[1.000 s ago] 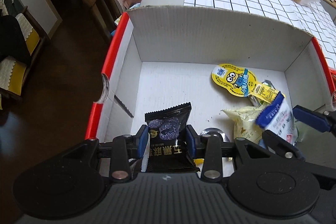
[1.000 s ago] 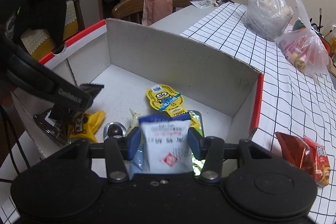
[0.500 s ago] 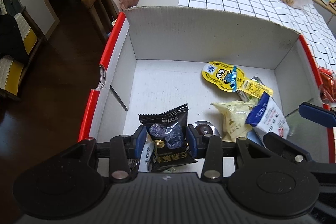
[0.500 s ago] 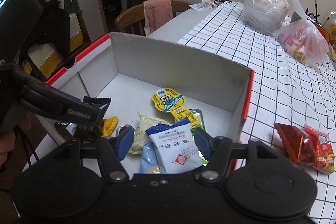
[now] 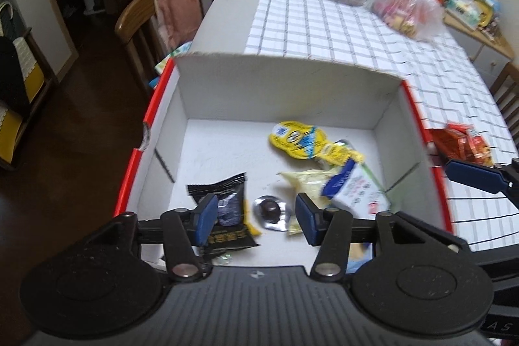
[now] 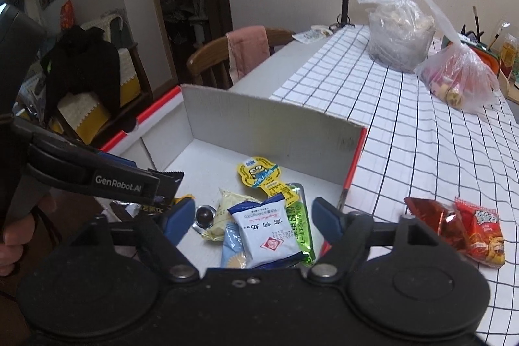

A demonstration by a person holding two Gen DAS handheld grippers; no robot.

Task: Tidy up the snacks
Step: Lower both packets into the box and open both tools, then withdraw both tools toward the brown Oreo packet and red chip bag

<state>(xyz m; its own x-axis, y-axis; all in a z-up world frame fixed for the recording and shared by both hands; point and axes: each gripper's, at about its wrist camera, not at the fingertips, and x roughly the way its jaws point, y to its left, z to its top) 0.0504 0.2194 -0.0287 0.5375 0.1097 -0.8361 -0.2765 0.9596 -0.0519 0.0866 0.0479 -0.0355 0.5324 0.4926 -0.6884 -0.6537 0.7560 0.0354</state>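
Big white cardboard box (image 5: 285, 93) sits on the checked tablecloth (image 6: 421, 132) with the snacks inside. Both the left gripper (image 5: 256, 218) and right gripper (image 6: 251, 218) are spread wide, holding nothing. Black packet (image 5: 227, 209) lies under the left one, white-blue packet (image 6: 267, 232) beneath the right.

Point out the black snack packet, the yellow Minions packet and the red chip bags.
black snack packet (image 5: 227, 209): left wrist view, packet's middle.
yellow Minions packet (image 6: 259, 175): right wrist view, printed face.
red chip bags (image 6: 467, 229): right wrist view, where the two bags meet.
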